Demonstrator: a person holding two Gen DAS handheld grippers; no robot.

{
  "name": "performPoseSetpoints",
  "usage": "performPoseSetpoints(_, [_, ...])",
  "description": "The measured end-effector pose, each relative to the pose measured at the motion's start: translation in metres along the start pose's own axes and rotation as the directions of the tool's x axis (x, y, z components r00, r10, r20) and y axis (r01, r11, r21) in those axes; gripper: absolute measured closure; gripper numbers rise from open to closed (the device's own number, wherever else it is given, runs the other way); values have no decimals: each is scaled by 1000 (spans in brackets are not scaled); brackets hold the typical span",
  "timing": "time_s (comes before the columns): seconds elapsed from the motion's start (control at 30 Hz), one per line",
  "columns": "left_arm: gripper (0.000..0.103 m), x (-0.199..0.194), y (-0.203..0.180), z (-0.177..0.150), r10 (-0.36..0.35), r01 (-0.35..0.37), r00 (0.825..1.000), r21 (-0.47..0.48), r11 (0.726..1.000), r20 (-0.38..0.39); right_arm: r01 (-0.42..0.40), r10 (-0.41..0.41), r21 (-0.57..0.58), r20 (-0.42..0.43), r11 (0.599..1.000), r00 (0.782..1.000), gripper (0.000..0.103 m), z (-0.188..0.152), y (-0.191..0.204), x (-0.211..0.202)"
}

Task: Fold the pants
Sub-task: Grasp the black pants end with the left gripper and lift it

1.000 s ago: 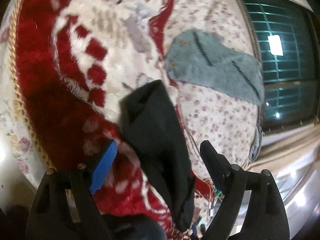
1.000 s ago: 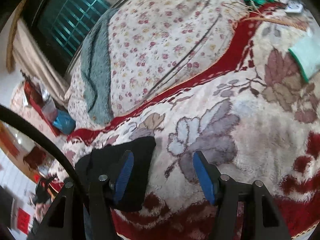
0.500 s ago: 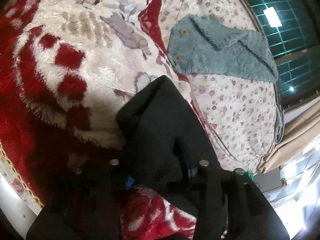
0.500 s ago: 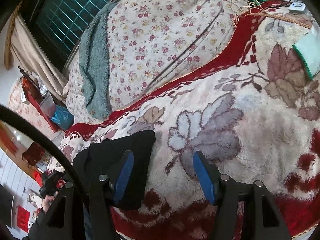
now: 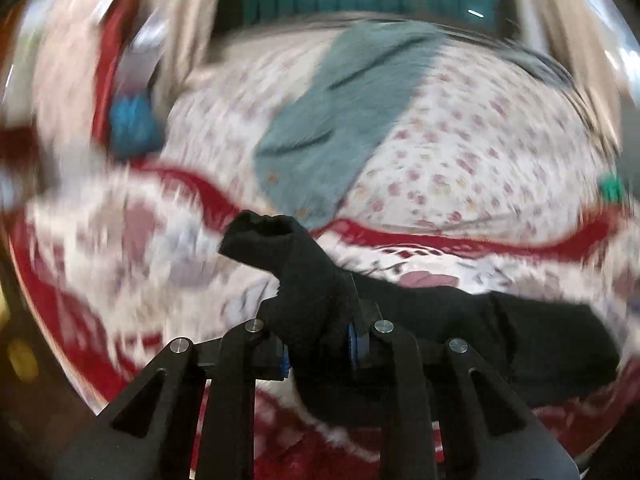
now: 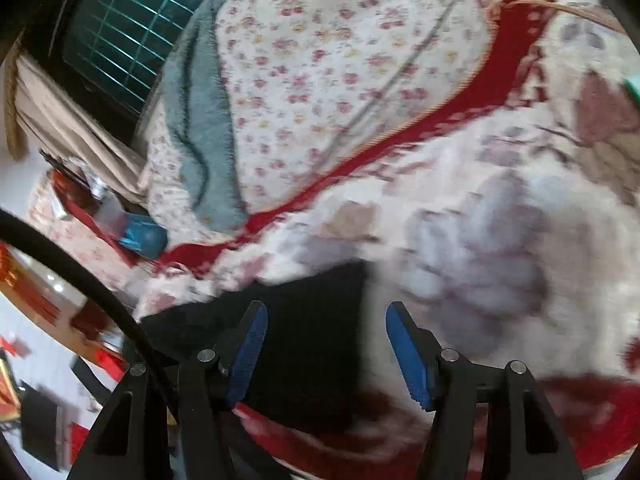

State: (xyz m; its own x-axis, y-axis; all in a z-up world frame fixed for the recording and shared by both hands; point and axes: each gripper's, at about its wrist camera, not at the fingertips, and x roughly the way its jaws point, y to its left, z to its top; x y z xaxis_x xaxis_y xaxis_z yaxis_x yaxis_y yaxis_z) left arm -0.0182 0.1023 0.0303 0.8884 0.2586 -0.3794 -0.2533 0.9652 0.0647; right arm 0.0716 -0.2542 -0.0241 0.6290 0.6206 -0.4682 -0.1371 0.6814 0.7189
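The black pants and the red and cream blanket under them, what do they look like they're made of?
Black pants: soft matte knit, possibly fleece; they bunch limply in the left tongs without shine. Red and cream blanket: thick plush pile, probably synthetic; its surface looks fuzzy, though blurred.

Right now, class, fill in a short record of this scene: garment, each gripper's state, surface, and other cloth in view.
garment: black pants, one end bunched and lifted
left gripper: shut on the pants
right gripper: open, pants edge between its fingers
surface: red and cream plush blanket on a floral sheet
other cloth: grey-blue garment lying on the sheet
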Motion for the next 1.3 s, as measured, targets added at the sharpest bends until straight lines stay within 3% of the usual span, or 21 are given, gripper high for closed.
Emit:
performPoseSetpoints(0.1, [84, -1, -37, 4, -10, 6, 999, 136, 991, 34, -74, 71, -26, -75, 997, 995, 42, 20, 41, 25])
performPoseSetpoints(0.2, [84, -9, -42, 14, -56, 44, 996, 158, 987, 72, -129, 115, -54, -212, 990, 970, 42, 34, 83, 59])
performPoseSetpoints(0.3, [84, 1, 6, 34, -140, 140, 990, -1, 990, 29, -149, 111, -95, -326, 984, 939, 42, 37, 120, 85])
performPoseSetpoints(0.37, [84, 19, 50, 39, -223, 216, 975, -187, 958, -19, -163, 109, -137, -334, 977, 936, 42, 32, 141, 94])
performPoseSetpoints(0.4, [85, 34, 81, 34, -297, 262, 953, -340, 903, -56, -179, 127, -128, -334, 976, 934, 42, 28, 148, 100])
performPoseSetpoints(0.43, [85, 52, 109, 23, -372, 289, 925, -495, 819, -75, -190, 145, -107, -337, 976, 930, 41, 23, 149, 105])
performPoseSetpoints(0.47, [85, 63, 126, 13, -413, 293, 908, -586, 755, -78, -199, 162, -73, -346, 977, 924, 41, 17, 151, 114])
performPoseSetpoints(0.5, [85, 80, 147, -7, -469, 279, 879, -708, 649, -83, -202, 175, -41, -347, 979, 921, 41, 10, 155, 126])
performPoseSetpoints(0.57, [85, 102, 171, -42, -539, 234, 839, -840, 490, -81, -173, 144, -56, -338, 983, 930, 41, -1, 167, 148])
performPoseSetpoints(0.6, [85, 107, 177, -56, -549, 210, 832, -868, 450, -84, -111, 61, -142, -318, 984, 946, 41, -8, 179, 159])
performPoseSetpoints(0.63, [85, 108, 178, -62, -554, 203, 828, -873, 443, -89, -46, -26, -237, -295, 971, 955, 41, -16, 191, 168])
performPoseSetpoints(0.7, [85, 104, 176, -65, -554, 212, 828, -865, 454, -88, 100, -237, -487, -228, 868, 944, 41, -42, 216, 192])
performPoseSetpoints(0.73, [85, 103, 175, -63, -554, 221, 828, -861, 459, -83, 127, -309, -593, -217, 796, 926, 41, -65, 225, 207])
performPoseSetpoints(0.77, [85, 102, 174, -62, -555, 228, 829, -859, 459, -76, 126, -343, -641, -226, 757, 912, 41, -77, 225, 215])
performPoseSetpoints(0.8, [85, 102, 173, -61, -556, 231, 828, -857, 460, -76, 122, -415, -702, -263, 702, 871, 41, -102, 222, 233])
performPoseSetpoints(0.83, [85, 101, 170, -58, -555, 235, 828, -850, 471, -78, 142, -455, -740, -241, 658, 857, 40, -117, 218, 242])
performPoseSetpoints(0.87, [85, 100, 166, -54, -547, 240, 833, -837, 491, -83, 171, -433, -773, -145, 611, 890, 39, -128, 217, 238])
performPoseSetpoints(0.97, [85, 89, 153, -34, -522, 287, 849, -760, 583, -79, 159, -383, -724, -155, 671, 911, 38, -124, 206, 232])
performPoseSetpoints(1.1, [85, 63, 117, -2, -504, 377, 863, -611, 696, -41, 139, -363, -721, -164, 678, 917, 38, -122, 203, 231])
performPoseSetpoints(1.2, [85, 47, 84, 13, -525, 446, 851, -509, 736, -14, 119, -331, -688, -183, 715, 926, 38, -116, 203, 229])
performPoseSetpoints(1.3, [85, 35, 49, 24, -539, 484, 842, -409, 774, -22, 70, -207, -539, -197, 839, 958, 41, -92, 197, 207])
